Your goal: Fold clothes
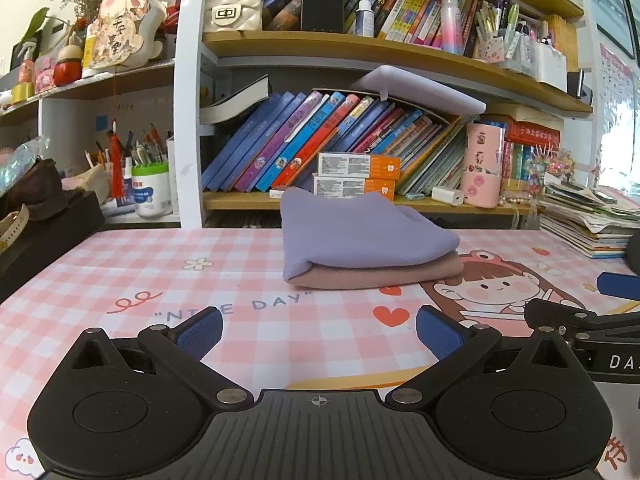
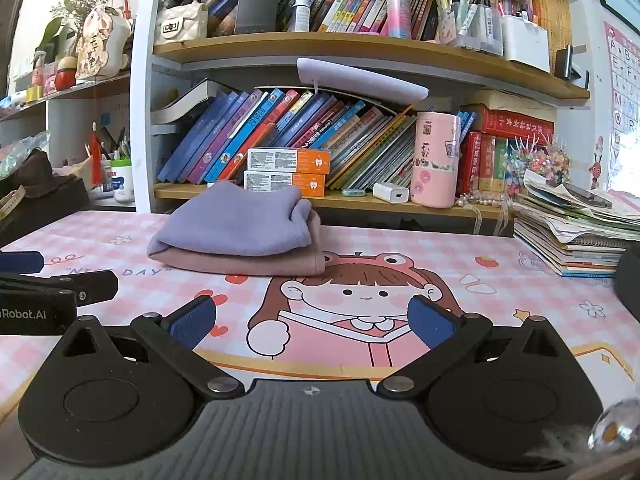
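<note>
Two folded garments make a neat stack on the pink checked cartoon-print desk mat [image 1: 100, 264]: a lavender fleece top [image 1: 360, 228] lies square on a dusty-pink knit piece [image 1: 380, 274], both just in front of the wooden bookshelf [image 1: 320, 200] and beside the mat's printed frog-hat girl [image 2: 360, 292]. Relative to that stack, the left gripper [image 1: 318, 330] sits low over the mat on the near side, well short of the cloth, its blue-padded jaws spread wide with nothing between them. From the right wrist view the right gripper [image 2: 312, 320] is likewise on the near side of the stack, off toward the girl print, jaws parted and empty; each tool shows at the edge of the other's view, so they sit side by side. No unfolded clothing shows anywhere on the mat near the stack. Judging from this, the folding looks finished or between garments: both pieces are doubled over and aligned, and neither tool touches them. If more clothes remain out of sight, the next move calls for fetching one and spreading it flat on the mat in front of the stack; otherwise, only a light squaring of the stack's edges seems needed.
</note>
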A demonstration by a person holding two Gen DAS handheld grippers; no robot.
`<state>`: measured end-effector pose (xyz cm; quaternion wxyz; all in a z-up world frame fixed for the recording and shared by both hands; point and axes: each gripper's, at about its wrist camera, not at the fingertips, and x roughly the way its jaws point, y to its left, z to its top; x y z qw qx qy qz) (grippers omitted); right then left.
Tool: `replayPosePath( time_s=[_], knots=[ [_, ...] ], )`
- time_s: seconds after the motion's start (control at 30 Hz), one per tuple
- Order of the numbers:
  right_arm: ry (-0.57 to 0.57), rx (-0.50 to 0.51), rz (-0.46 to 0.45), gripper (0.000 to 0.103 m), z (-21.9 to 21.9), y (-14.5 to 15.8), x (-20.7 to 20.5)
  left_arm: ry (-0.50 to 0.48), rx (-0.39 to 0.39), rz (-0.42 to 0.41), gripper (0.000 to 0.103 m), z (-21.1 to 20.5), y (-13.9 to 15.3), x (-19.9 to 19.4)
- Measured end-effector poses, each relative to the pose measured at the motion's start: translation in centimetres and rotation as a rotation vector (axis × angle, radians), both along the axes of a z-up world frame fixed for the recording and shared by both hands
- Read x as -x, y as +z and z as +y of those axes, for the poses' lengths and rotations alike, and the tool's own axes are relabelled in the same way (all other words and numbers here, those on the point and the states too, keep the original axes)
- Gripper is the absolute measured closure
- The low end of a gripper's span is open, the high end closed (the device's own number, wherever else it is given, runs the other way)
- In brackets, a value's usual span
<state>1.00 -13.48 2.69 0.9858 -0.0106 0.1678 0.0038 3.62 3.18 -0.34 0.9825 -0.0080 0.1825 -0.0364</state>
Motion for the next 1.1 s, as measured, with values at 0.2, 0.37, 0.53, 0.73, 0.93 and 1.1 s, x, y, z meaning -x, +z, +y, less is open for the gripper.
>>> replayPosePath(
  time_s=[0.2, 0.37, 0.53, 0.73, 0.93, 1.1],
  knots=[
    [-0.002, -0.001, 0.003, 0.000, -0.06, 0.01, -0.06, 0.000, -0.005, -0.003, 0.000, -0.10, -0.04, 0.03],
    [-0.003, -0.003, 0.006, 0.000, -0.11, 0.01, -0.11, 0.000, -0.004, -0.003, 0.000, -0.15, -0.02, 0.03],
    [-0.005, -0.003, 0.008, 0.000, -0.14, 0.02, -0.15, -0.004, -0.003, -0.004, 0.000, -0.15, 0.00, 0.02],
    [-0.005, -0.002, 0.009, 0.000, -0.09, -0.01, -0.15, -0.007, -0.005, -0.010, 0.000, -0.18, -0.01, 0.11],
    [-0.004, 0.002, 0.011, 0.000, -0.02, -0.02, -0.21, 0.001, -0.005, -0.017, 0.000, -0.16, 0.00, 0.20],
    [-0.004, 0.005, 0.012, 0.000, 0.00, -0.04, -0.24, 0.006, -0.006, -0.023, 0.000, -0.16, 0.02, 0.22]
  ],
)
